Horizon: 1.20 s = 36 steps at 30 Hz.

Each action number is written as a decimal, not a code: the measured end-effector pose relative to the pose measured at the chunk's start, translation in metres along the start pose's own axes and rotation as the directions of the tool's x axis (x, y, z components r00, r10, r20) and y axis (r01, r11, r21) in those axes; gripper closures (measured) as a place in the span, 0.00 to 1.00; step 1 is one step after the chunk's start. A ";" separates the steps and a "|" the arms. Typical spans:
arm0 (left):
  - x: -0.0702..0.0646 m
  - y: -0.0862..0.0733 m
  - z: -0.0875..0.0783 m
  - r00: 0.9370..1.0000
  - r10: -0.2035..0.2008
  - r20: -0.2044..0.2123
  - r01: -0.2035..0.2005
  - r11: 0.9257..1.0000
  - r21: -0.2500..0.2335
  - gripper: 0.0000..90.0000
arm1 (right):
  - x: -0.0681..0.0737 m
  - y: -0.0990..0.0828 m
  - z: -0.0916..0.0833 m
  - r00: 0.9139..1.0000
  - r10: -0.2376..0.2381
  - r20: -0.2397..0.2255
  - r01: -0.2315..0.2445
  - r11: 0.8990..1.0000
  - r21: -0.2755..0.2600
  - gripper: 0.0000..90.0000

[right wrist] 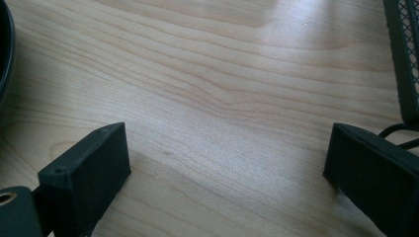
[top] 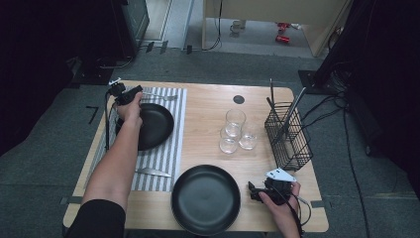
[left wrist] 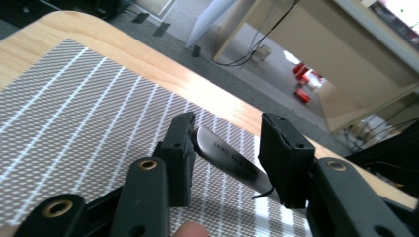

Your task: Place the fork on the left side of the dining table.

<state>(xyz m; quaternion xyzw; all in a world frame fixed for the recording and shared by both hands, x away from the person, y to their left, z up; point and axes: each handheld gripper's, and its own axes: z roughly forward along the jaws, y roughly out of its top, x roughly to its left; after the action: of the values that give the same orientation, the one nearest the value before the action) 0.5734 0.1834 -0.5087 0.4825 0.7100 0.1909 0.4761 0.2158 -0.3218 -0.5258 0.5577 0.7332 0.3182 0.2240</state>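
Steel, in the form of a slim fork [left wrist: 225,160], is seen lying on the grey striped placemat [left wrist: 74,138] above the black round plate [top: 156,126], between the part-open jaws of the left gripper [left wrist: 230,148]; no pressing grip is shown. A drag or skew of the fork is judged likely if the gripper is lifted crookedly. The right gripper [right wrist: 227,168] is held wide over bare wooden worktop [right wrist: 222,74]. Upright utensils are held in the black wire basket [top: 289,136]; the three clear glasses [top: 236,131] appear empty.

Three glasses [top: 236,133], wire basket [top: 288,136]
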 end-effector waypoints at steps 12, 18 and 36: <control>0.000 0.006 -0.003 1.000 0.011 -0.008 -0.011 1.000 -0.028 0.54 | 0.000 0.000 0.000 1.000 0.000 0.000 0.000 1.000 0.000 0.03; 0.004 0.011 -0.006 1.000 0.005 -0.015 -0.006 0.999 -0.046 0.52 | 0.000 0.000 0.000 1.000 0.000 0.000 0.000 1.000 0.000 0.03; -0.009 0.023 -0.049 0.984 0.137 0.112 -0.130 0.990 -0.061 0.37 | 0.000 0.000 0.000 1.000 0.001 -0.001 -0.001 1.000 0.001 0.03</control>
<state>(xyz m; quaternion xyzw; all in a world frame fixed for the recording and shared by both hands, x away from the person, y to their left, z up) 0.5439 0.1952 -0.4640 0.5263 0.6418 0.2131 0.5155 0.2160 -0.3219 -0.5259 0.5578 0.7334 0.3181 0.2231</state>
